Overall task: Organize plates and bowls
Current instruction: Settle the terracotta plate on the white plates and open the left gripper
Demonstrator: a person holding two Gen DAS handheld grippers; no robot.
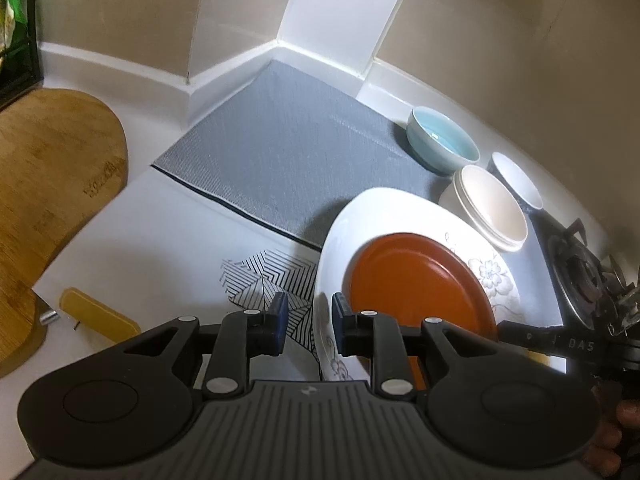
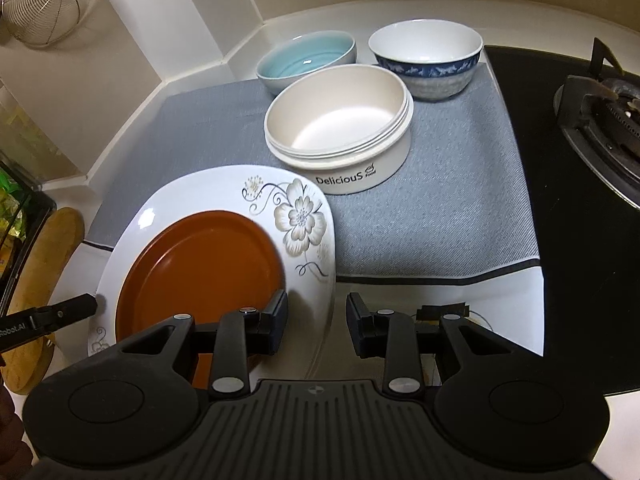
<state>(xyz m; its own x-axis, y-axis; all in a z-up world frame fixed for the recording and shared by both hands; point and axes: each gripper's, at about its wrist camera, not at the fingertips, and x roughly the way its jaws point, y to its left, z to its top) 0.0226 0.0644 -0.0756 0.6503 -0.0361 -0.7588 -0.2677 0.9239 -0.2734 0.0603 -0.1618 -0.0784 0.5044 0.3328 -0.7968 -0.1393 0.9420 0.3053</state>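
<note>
Both tools point steeply down toward the worktop (image 2: pixel 400 292). The left tool (image 1: pixel 310 320) has its jaws a little apart, and the left rim of the white flowered plate (image 1: pixel 492 276) stands between the pads; whether the pads touch it I cannot tell. The right tool (image 2: pixel 317 318) is also partly open, with the right edge of the same plate between its fingers, not pressed.

An orange-brown plate (image 2: pixel 200 272) lies inside the flowered plate. This pair sits partly on a grey mat (image 2: pixel 420 216) and partly on the white worktop.

Behind the plates, on the mat, stands a cream bowl (image 2: pixel 340 132) marked "DeliciouS". Further back are a light blue bowl (image 2: pixel 306 62) and a blue-patterned white bowl (image 2: pixel 426 60), close together. A gas burner (image 2: pixel 604 120) is at the right of the mat, and a wooden cutting board (image 1: pixel 52 184) lies at the left.
</note>
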